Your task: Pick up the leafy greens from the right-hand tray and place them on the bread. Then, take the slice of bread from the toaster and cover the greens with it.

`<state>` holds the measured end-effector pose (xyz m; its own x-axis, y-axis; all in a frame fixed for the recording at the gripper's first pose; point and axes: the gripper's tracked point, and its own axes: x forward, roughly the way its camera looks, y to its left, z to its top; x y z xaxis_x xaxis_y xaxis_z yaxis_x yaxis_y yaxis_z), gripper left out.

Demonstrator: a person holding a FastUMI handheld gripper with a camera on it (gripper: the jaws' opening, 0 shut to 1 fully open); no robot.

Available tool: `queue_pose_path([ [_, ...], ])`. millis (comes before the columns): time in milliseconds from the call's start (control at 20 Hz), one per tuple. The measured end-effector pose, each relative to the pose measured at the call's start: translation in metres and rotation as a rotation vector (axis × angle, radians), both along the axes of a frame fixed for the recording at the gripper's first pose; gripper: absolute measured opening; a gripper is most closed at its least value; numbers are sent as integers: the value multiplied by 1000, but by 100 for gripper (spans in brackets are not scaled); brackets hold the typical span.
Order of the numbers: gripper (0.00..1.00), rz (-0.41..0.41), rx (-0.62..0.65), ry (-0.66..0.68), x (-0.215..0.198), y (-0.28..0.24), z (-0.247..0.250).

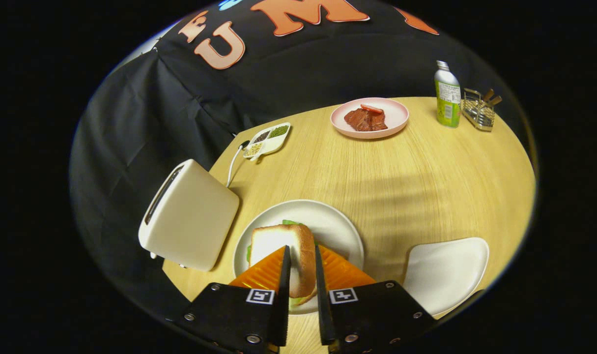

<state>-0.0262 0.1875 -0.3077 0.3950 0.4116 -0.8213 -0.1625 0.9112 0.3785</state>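
Observation:
A slice of bread (277, 242) stands on edge between my fingers, tilted over the round white plate (333, 223). My gripper (302, 250) is shut on it, one finger on each side of the crust. Leafy greens (291, 222) peek out from under and behind the slice, on the plate. Low between the fingers a strip of green and tan shows; I cannot tell whether that is the lower bread. The cream toaster (190, 216) stands just left of the plate, its slot facing up and away.
The white tray (445, 273) lies bare right of the plate. Far across the wooden table (401, 182) are a pink plate with meat (369, 118), a green bottle (447, 96), a wire basket (480, 110) and a divided seasoning dish (268, 140).

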Motion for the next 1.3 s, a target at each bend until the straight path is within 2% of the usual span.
queue_pose_path([
  [150, 35, 23, -97, -66, 4, -16, -6],
  [350, 41, 41, -106, -167, 10, -22, 12],
  [550, 60, 76, -202, -374, 25, -44, 45],
  [700, 73, 39, -217, -508, 32, -56, 83],
  [900, 82, -59, -234, -660, 42, -87, 133],
  [1050, 84, -121, -247, -779, 36, -99, 167],
  [1150, 86, -151, -265, -905, 40, -111, 191],
  [1300, 87, -169, -311, -1011, 30, -119, 208],
])
